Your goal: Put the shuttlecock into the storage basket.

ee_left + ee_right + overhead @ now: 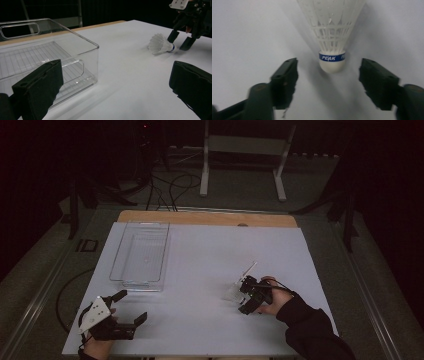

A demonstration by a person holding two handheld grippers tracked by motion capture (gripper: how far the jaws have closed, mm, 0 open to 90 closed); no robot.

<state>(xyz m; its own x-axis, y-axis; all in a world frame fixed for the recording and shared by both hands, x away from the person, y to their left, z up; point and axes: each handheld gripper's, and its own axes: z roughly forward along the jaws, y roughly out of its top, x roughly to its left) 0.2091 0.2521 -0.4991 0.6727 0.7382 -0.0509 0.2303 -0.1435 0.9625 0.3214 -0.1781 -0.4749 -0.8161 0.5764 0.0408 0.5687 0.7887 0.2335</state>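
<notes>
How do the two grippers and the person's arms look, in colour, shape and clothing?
Both are black two-jaw tools with blocky, flat-faced jaws. The left gripper carries a pale grey three-cornered plate with small holes on top. A thin black cable loops over the hand at the right gripper. The right arm wears a dark long sleeve.

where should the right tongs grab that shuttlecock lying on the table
Best at the white rounded cork, just behind the blue band, coming in from the cork end. The shuttlecock lies on its side with the cork toward the right tongs, whose open jaws already flank it; the mesh skirt looks flimsy and flares wider.
</notes>
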